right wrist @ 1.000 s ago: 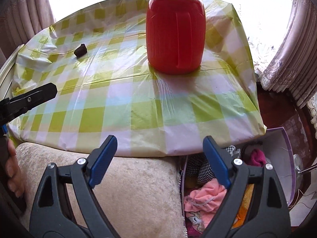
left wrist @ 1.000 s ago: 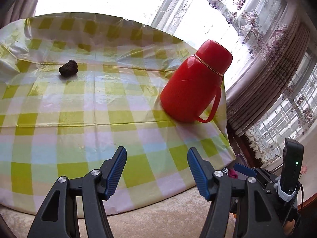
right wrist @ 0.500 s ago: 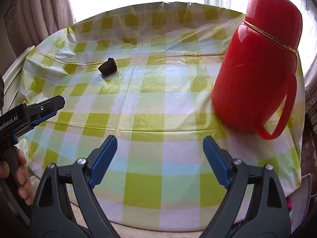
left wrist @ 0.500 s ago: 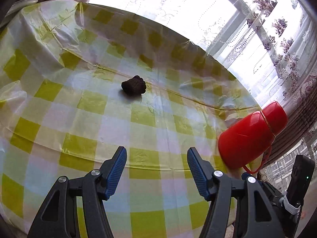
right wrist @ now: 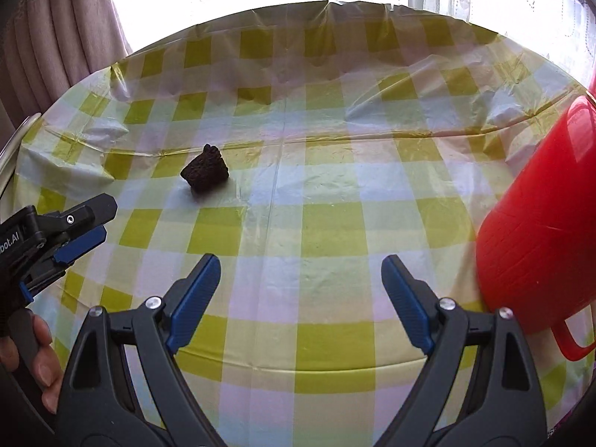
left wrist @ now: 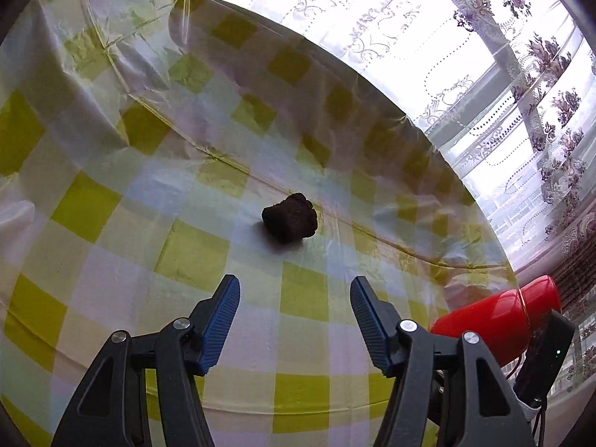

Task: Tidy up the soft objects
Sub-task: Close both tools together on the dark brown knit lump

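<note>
Left wrist view
Dark lump (left wrist: 290,217): small, rough, brown-black, lies alone on desk (left wrist: 111,201), mid-frame, ahead of the gripper tips, apart from them.
Lump axis: long axis runs approx lower-left to upper-right in frame; knobbly end to upper right. Material can't tell.
Left gripper (left wrist: 295,313): jaws about half apart, nothing betw. them, holds nothing; blue pads above the check cloth.
Flask (left wrist: 495,326): red, w/ cap on, at lower right near desk edge, partly behind the gripper's right finger. Contents can't tell.
Curtain (left wrist: 521,85): lace, floral, bright window behind, upper right.

Right wrist view
Dark lump (right wrist: 205,172): left of centre on desk (right wrist: 335,201), well ahead of right gripper, nearer the left one.
Lump axis: narrow end points up-frame, wider base down.
Right gripper (right wrist: 301,290): jaws wide apart, empty, over near part of desk.
Left gripper (right wrist: 95,219): enters from left edge, tips toward the lump, not touching it.
Hand (right wrist: 35,357): person's fingers on left gripper's handle, lower left.
Flask (right wrist: 540,231): red, at right edge on desk, handle at lower right, top cut off by frame. Contents hidden.
</note>
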Tool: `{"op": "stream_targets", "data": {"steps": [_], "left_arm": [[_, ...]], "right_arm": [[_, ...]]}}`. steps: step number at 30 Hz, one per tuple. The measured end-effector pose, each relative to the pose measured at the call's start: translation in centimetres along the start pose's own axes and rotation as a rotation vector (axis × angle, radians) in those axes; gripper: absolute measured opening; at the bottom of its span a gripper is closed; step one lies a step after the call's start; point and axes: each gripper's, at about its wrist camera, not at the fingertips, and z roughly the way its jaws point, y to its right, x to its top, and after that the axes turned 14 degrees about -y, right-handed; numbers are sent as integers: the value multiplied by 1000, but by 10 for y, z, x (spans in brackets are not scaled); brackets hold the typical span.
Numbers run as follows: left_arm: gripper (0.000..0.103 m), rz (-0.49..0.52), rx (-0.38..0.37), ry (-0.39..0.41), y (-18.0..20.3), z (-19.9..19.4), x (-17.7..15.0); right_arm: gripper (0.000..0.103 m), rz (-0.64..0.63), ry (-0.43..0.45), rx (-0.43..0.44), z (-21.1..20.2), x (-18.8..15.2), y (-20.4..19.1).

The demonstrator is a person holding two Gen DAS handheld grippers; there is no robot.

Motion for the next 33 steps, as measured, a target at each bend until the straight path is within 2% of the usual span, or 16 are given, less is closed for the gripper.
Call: {"op": "stream_targets", "data": {"steps": [6,11,14,20,24,25,28,31,33], "left_arm": [[58,-49,-43,6,-12,15,24],[50,-102,-134,-16,-23,34,43],[46,-140,-192,-30,-32,45,53],[42,-210,-262,-61,-49,71,71],[42,-225,-280,-85,-53,85,77],[42,-227,-279,-90,-54,87,78],[42,-245,-276,-104,-57,94,80],[41,-252,-306,-119,-58,100,80],[29,-271,-317,-130,-62,105,79]], "right_arm": [[89,28,21,61,17,27,-1],[88,43,22,176,36,55,-4],[86,5,10,254,50,71,-14],[71,-86,-32,293,82,91,-34],[66,-124,-49,303,98,99,-41],[60,-132,-50,307,100,100,-44],[49,-141,-80,333,112,105,-50],[45,-119,-81,362,117,109,-49],[42,-117,-81,381,118,109,-50]]}}
